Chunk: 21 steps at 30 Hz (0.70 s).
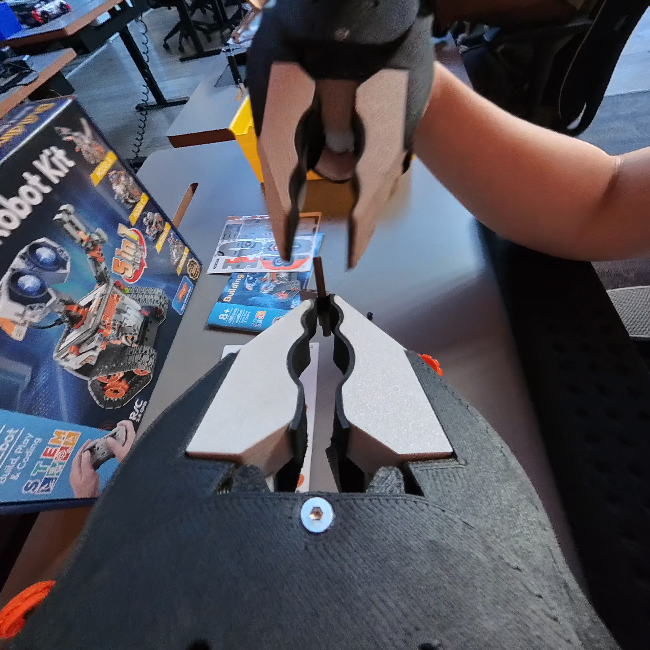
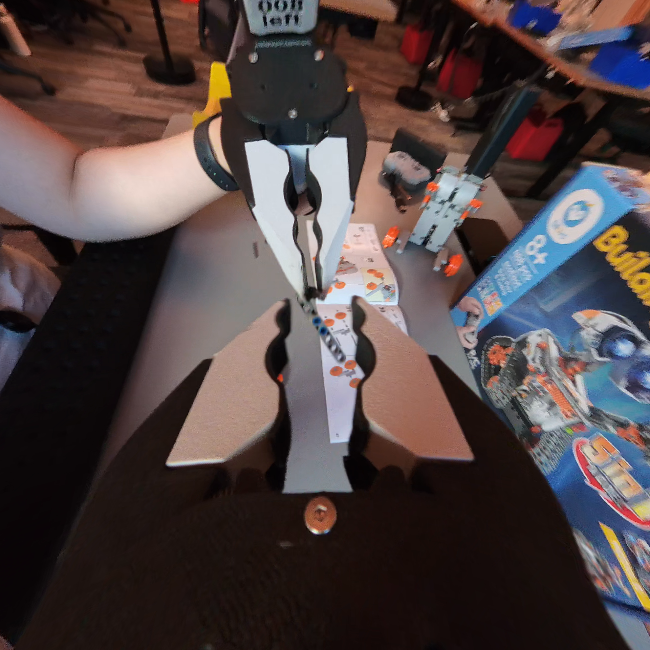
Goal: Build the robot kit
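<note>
With my left gripper (image 1: 323,309) clenched on the dark axle piece (image 1: 320,281), I'd steady it while my released right gripper (image 2: 320,306) hovers just beside it.

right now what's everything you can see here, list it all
table: one, grey, under everything
kit box: one, blue, beside the papers
instruction sheet: one, white and orange, mid-table
booklet: one, blue, under the sticker sheet
sticker sheet: one, grey and orange
partly built model: one, grey and orange, far end
yellow bin: one, table edge
dark beam: one, pinched in the left tongs
right tongs: open, facing the left
</note>
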Available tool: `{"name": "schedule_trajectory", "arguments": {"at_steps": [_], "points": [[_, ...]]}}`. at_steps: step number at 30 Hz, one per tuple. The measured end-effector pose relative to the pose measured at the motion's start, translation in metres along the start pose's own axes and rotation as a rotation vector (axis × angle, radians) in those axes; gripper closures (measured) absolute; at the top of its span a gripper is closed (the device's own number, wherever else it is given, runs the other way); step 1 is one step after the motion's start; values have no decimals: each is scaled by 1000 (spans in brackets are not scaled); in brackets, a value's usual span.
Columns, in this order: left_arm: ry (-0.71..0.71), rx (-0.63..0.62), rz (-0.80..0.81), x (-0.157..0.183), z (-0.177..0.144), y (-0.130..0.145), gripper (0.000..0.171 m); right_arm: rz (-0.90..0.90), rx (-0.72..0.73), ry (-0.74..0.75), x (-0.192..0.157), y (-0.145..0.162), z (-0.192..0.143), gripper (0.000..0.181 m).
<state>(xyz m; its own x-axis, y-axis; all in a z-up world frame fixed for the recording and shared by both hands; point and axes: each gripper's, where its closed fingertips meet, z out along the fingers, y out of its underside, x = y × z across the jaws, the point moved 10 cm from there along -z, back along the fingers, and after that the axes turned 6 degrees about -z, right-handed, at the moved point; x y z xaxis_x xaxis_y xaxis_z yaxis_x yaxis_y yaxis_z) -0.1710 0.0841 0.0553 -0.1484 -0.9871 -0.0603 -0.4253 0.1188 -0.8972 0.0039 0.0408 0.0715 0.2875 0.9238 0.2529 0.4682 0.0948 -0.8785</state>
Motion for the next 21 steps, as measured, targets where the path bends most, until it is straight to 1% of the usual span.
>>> {"name": "schedule_trajectory", "arguments": {"at_steps": [1, 2, 3, 4, 6, 7, 8, 9, 12, 14, 17, 21], "points": [[-8, 10, -16, -3, -5, 1, 168, 15, 4, 16, -1, 1, -11, 142], [-14, 25, -33, -6, -11, 3, 168, 35, -19, 9, -4, 6, -21, 148], [-27, 45, -50, -9, -19, 4, 168, 53, -76, -18, -8, 15, -27, 160], [-45, 67, -64, -13, -28, 5, 168, 81, -170, -59, -11, 27, -27, 167], [-69, 112, -89, -18, -47, 6, 168, 137, -428, -109, -18, 59, -14, 167], [-80, 135, -100, -21, -56, 6, 168, 139, -569, -135, -24, 75, -7, 169], [-91, 159, -106, -22, -64, 6, 168, 110, -671, -137, -30, 89, -1, 171], [-101, 179, -111, -23, -71, 7, 169, 72, -730, -154, -36, 99, 5, 170], [-130, 217, -118, -23, -87, 7, 169, 52, -791, -191, -49, 114, 16, 169], [-140, 229, -115, -22, -93, 7, 169, -9, -841, -206, -54, 120, 20, 166], [-145, 237, -121, -22, -97, 8, 169, 8, -829, -224, -54, 122, 29, 165], [-140, 219, -128, -24, -92, 9, 168, 11, -843, -217, -53, 124, 36, 163]]}}
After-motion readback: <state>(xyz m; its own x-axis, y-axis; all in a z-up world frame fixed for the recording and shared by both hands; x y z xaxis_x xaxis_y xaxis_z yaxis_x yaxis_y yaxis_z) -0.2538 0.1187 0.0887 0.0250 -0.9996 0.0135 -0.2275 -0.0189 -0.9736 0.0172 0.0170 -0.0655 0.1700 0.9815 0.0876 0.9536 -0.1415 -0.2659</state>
